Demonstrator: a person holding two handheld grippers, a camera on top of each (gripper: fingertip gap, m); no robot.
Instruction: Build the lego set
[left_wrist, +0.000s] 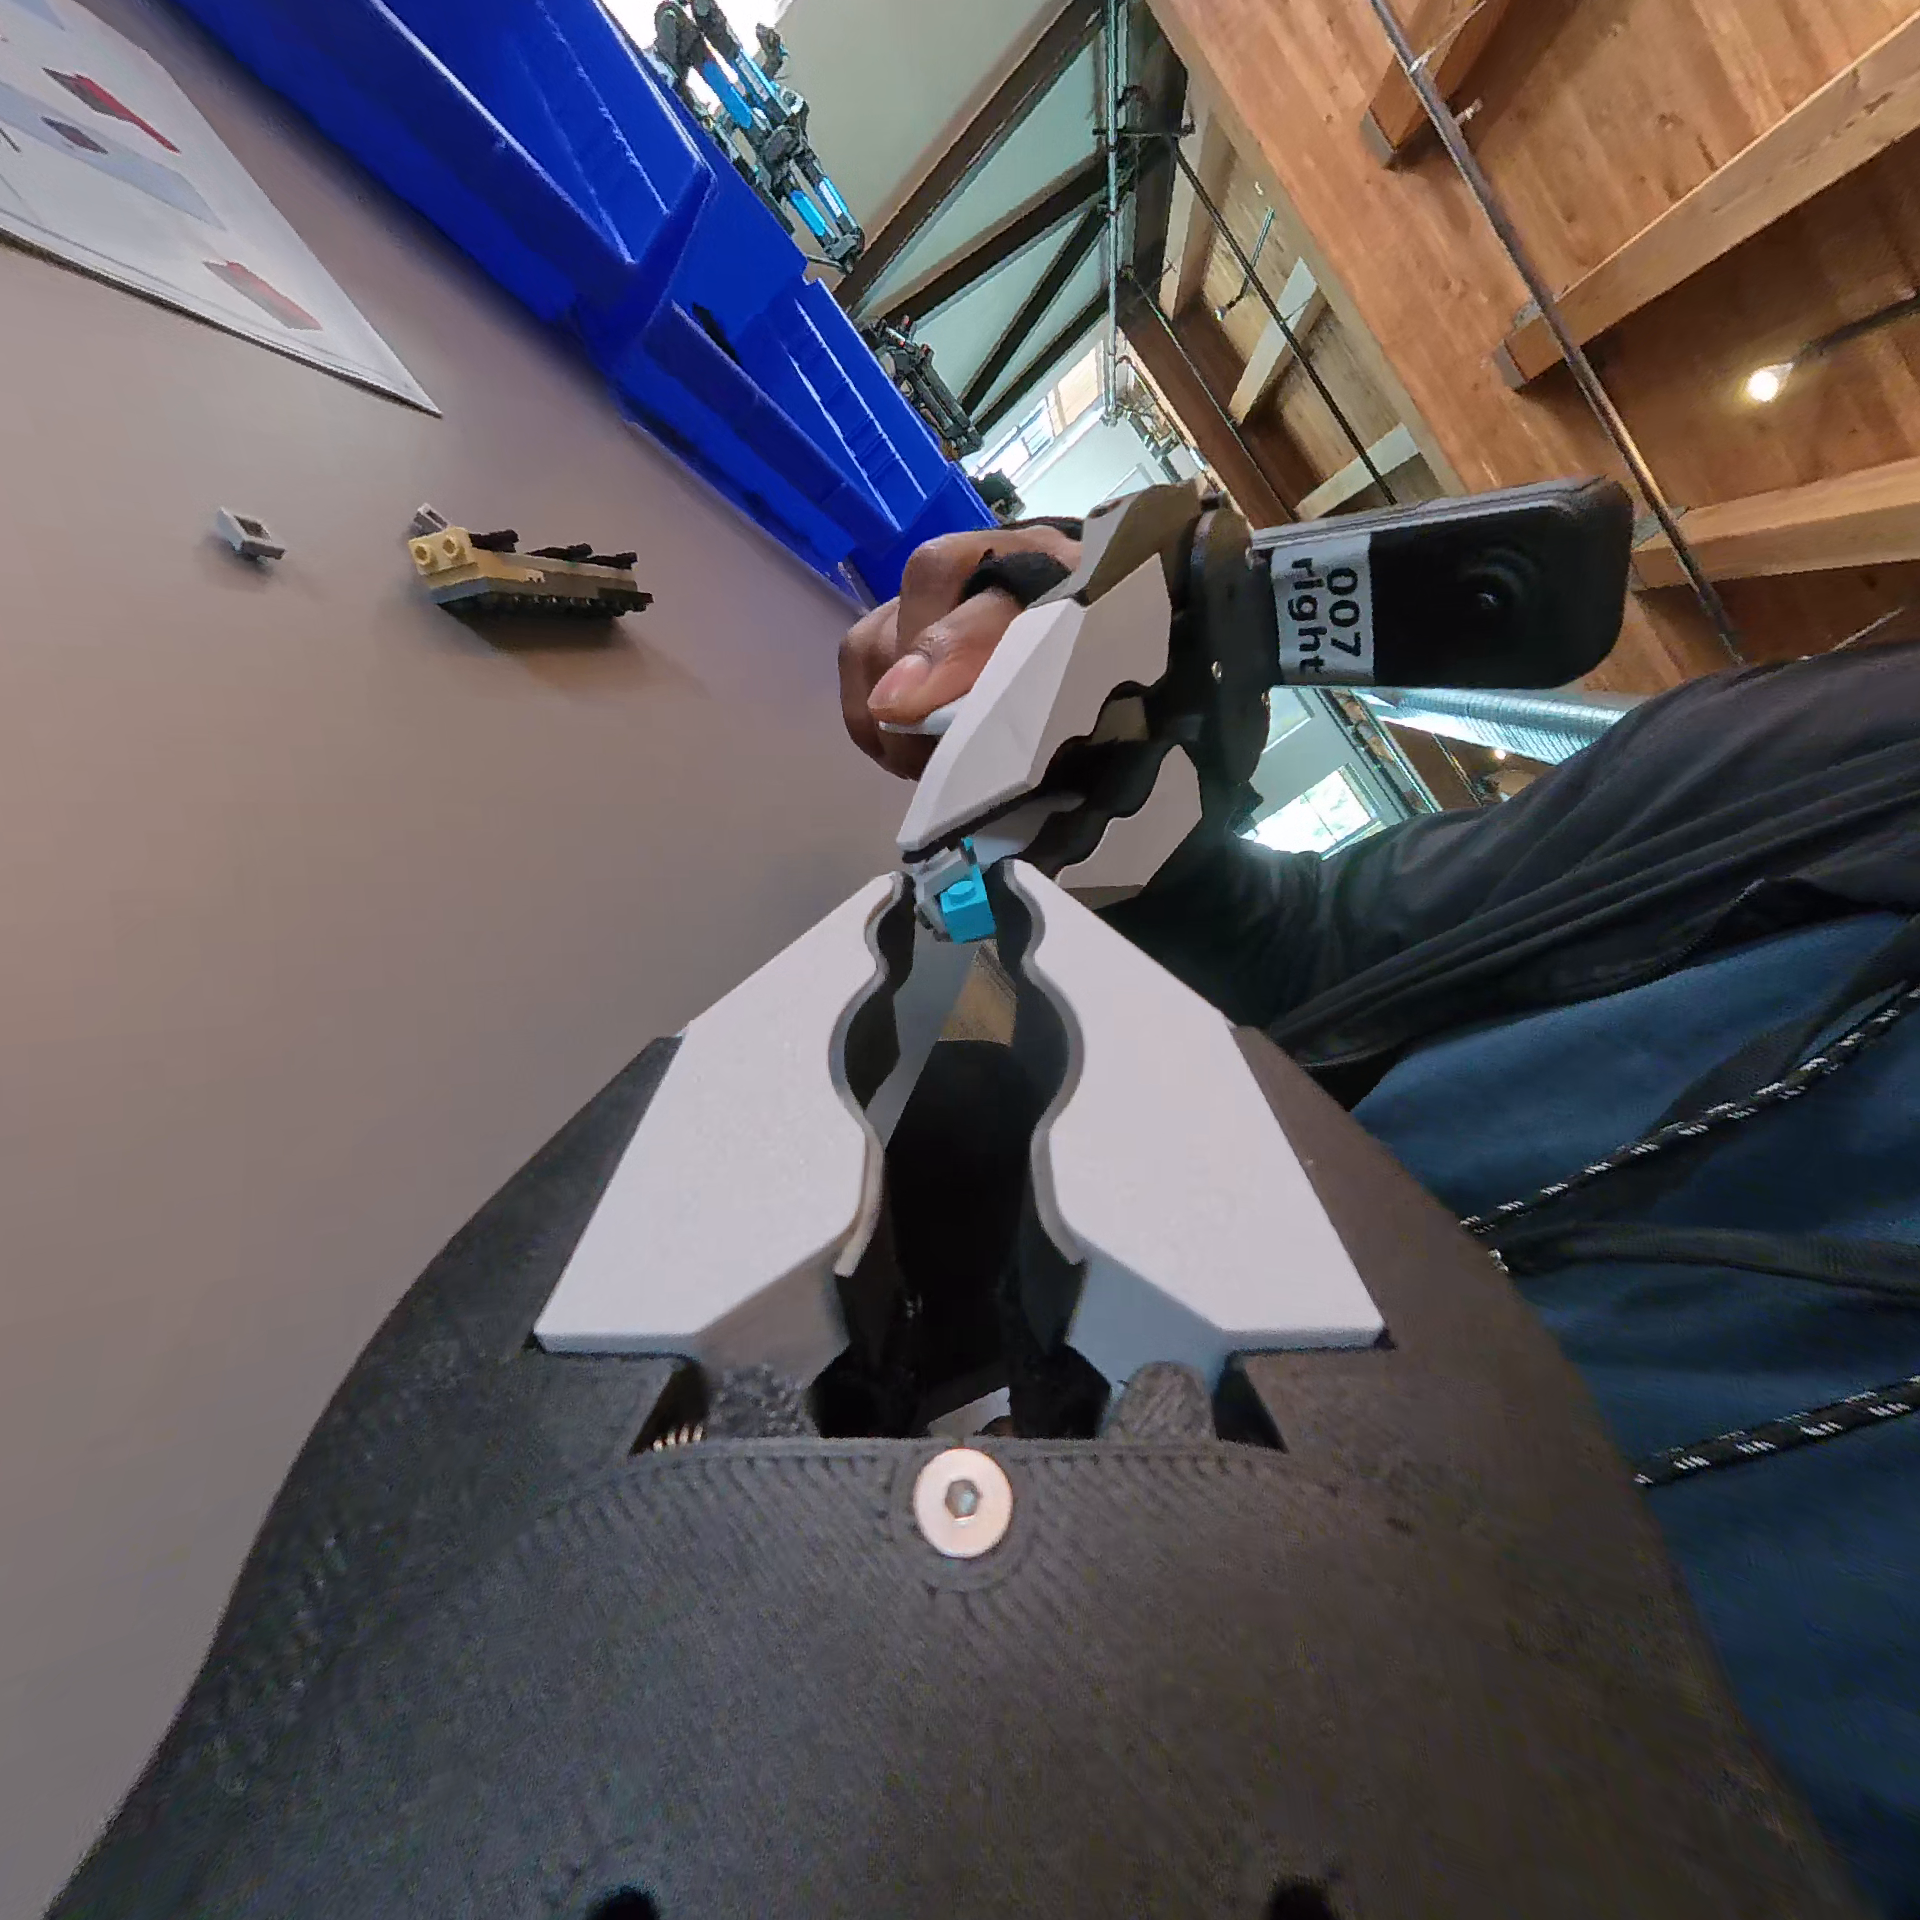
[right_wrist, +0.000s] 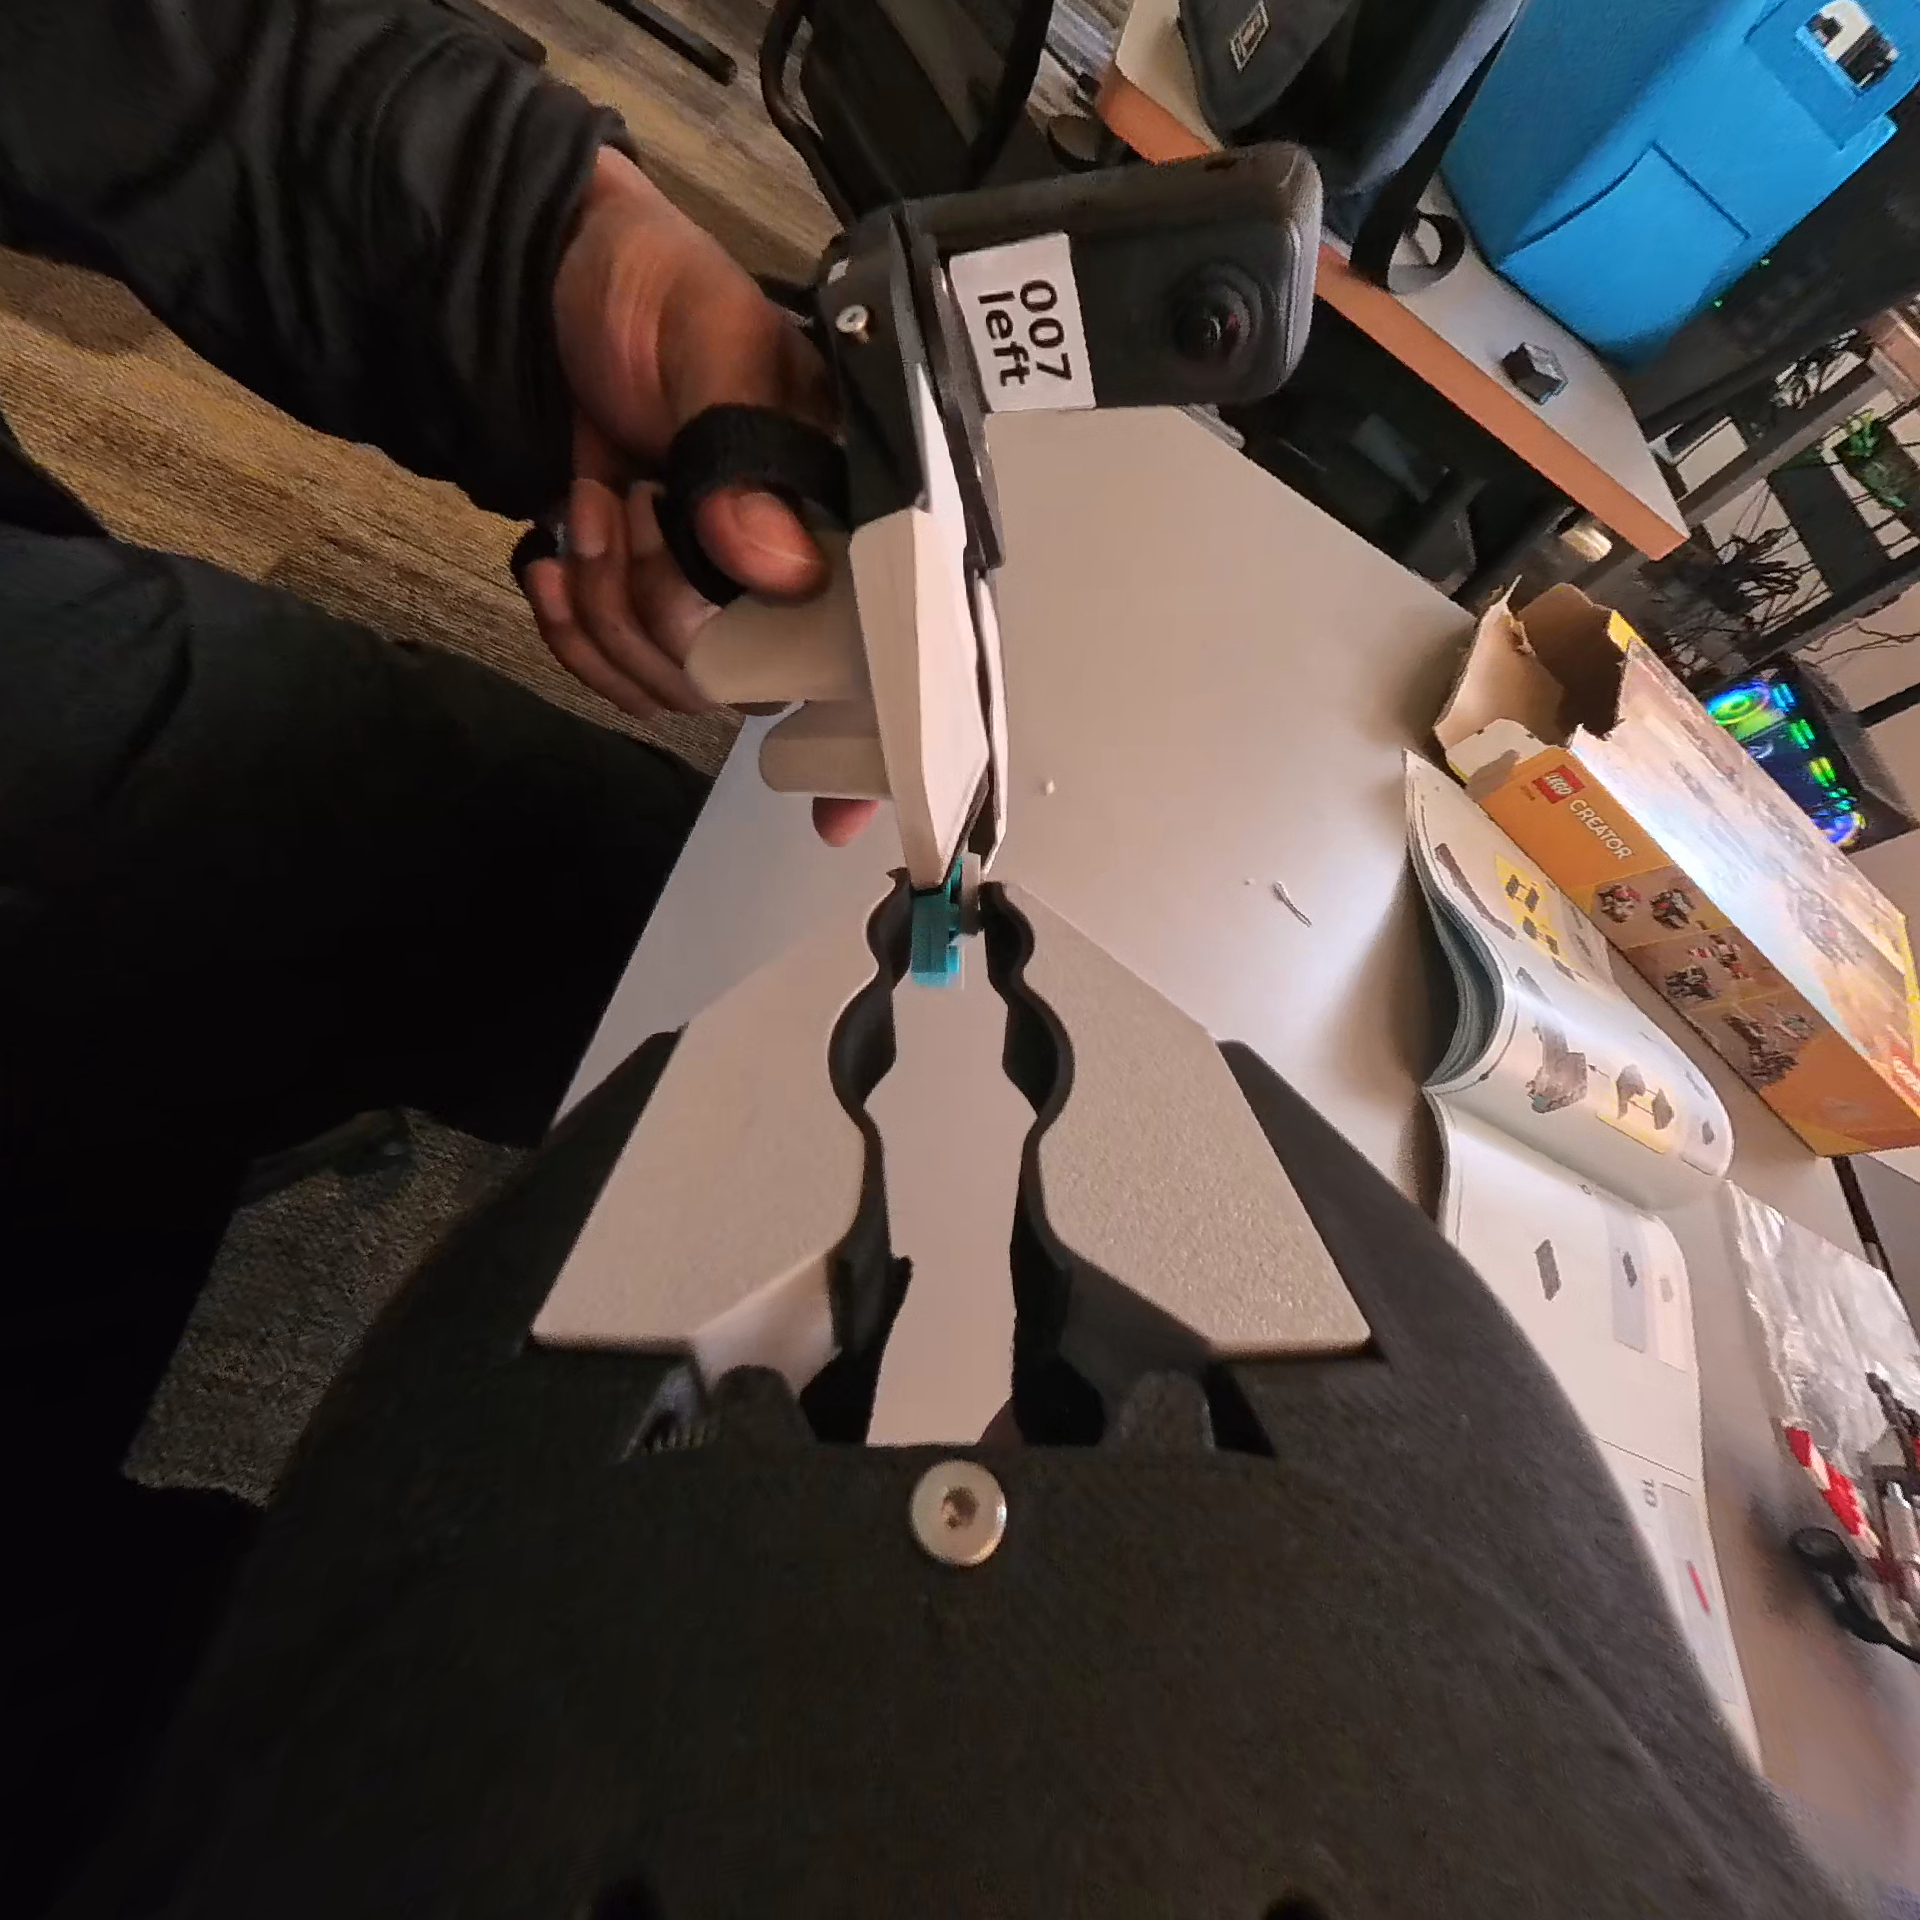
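Note:
A small teal brick (left_wrist: 961, 912) joined to a little grey piece is held in the air between both grippers, tip to tip. My left gripper (left_wrist: 958, 883) is closed around it from below. My right gripper (left_wrist: 938, 852) comes in from the upper right, its fingers pressed together on the grey end. In the right wrist view my right gripper (right_wrist: 940, 891) has the teal brick (right_wrist: 933, 940) between its tips, and my left gripper (right_wrist: 961, 864) reaches down from above onto the same piece. Which part each gripper pinches is hard to tell.
A partly built tan, grey and black model (left_wrist: 530, 574) and a small grey piece (left_wrist: 249, 532) lie on the table (left_wrist: 312, 935). An instruction sheet (left_wrist: 156, 177) and blue bins (left_wrist: 623, 208) lie beyond. An open booklet (right_wrist: 1538, 997), the set's box (right_wrist: 1714, 862) and loose parts (right_wrist: 1860, 1496) are at right. My two grippers' fingertips are within a few centimetres of each other.

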